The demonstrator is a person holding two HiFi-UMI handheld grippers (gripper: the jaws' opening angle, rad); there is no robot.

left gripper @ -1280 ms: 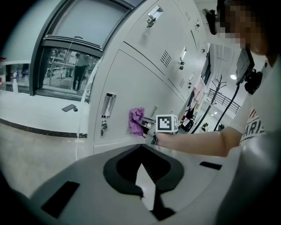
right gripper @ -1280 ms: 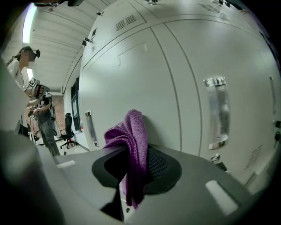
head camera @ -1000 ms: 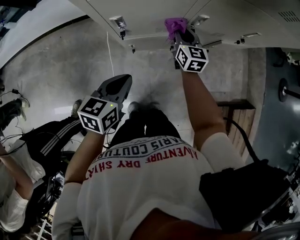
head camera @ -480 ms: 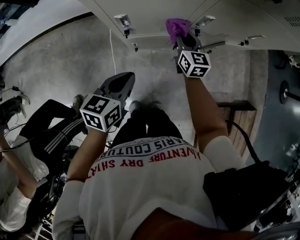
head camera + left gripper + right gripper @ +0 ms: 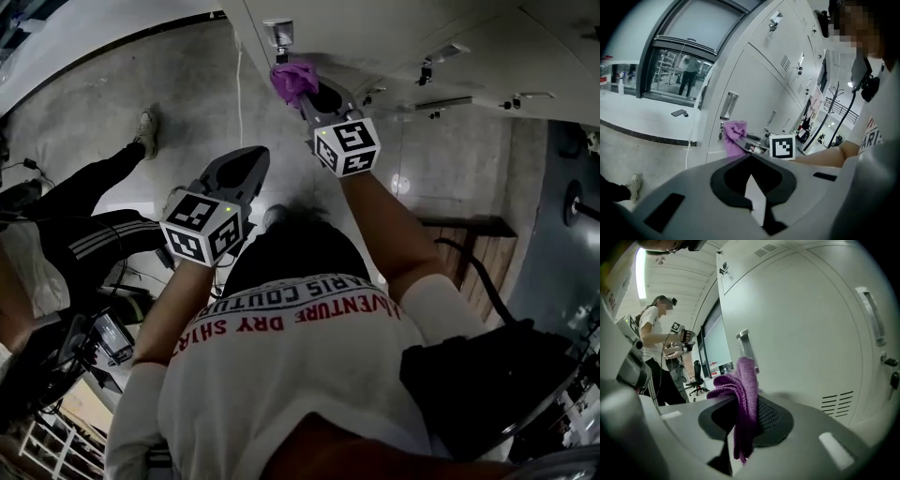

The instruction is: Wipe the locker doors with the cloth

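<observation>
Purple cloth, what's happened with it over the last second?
The right gripper, shut on the purple cloth, slid left along the locker doors, up to a door handle. The left gripper stayed low, shut and empty.

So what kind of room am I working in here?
Probably a workplace locker area: a bank of pale metal locker doors with handles and vent slots, a concrete floor, an office chair.

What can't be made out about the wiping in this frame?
Right gripper view: whether the cloth touches the locker door; the cloth's own folds hide the contact.
Head view: same contact, too small and dark.
Right gripper view: the door's lower part, covered by the right tongs.
</observation>
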